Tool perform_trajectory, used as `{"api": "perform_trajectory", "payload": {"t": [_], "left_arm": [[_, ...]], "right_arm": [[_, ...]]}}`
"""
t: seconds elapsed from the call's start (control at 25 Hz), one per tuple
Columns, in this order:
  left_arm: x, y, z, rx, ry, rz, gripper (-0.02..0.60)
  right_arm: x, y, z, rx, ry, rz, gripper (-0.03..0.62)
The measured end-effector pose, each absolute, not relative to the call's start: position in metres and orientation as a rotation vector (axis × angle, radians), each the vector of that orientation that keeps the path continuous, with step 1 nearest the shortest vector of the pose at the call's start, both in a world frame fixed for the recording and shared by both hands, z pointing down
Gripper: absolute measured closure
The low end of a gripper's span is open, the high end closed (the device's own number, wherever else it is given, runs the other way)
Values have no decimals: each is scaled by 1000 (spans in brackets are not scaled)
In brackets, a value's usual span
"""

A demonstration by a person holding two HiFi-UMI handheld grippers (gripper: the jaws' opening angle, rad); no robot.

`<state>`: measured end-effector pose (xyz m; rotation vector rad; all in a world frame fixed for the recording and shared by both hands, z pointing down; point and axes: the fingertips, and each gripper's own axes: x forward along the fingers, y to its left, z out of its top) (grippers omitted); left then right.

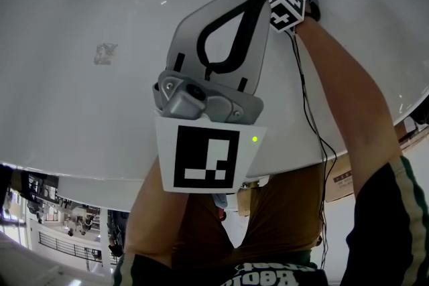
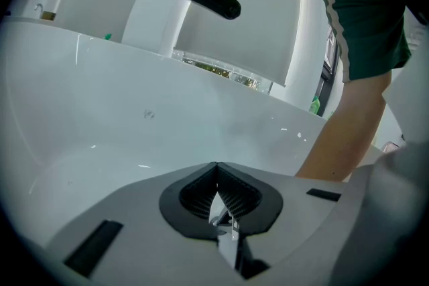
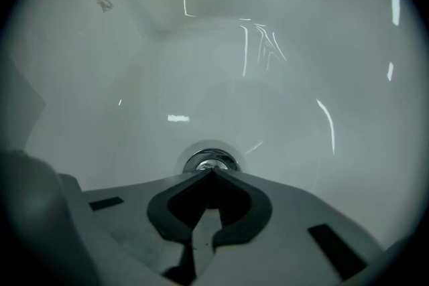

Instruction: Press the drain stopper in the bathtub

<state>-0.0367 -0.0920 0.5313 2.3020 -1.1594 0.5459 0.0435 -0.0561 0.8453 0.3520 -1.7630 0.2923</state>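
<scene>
1. My right gripper (image 3: 213, 172): jaws pressed together, nothing between them. The tips sit right at the near rim of the chrome drain stopper (image 3: 210, 160), lower centre of frame. I can't confirm contact.
2. My left gripper (image 2: 216, 165): jaws together too, empty, facing the white bathtub (image 2: 167, 117) wall.
3. Head view: the right gripper is at top centre on the tub floor. The left is mid-frame, well apart from the stopper.

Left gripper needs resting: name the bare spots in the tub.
The bathtub floor is bare beyond the drain stopper and on both sides of it. Crowded only at the stopper, where the right gripper points, jaws shut.
</scene>
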Motion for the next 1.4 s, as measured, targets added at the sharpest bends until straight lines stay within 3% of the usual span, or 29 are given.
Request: {"api": "perform_trajectory", "payload": {"t": [0.4, 1.4], "left_arm": [[-34, -95, 532, 2290, -1180, 536, 573], [-23, -91, 533, 2313, -1132, 559, 574]], "right_arm": [[42, -53, 848, 185, -1712, 240, 579], [44, -54, 846, 302, -1750, 278, 583]]}}
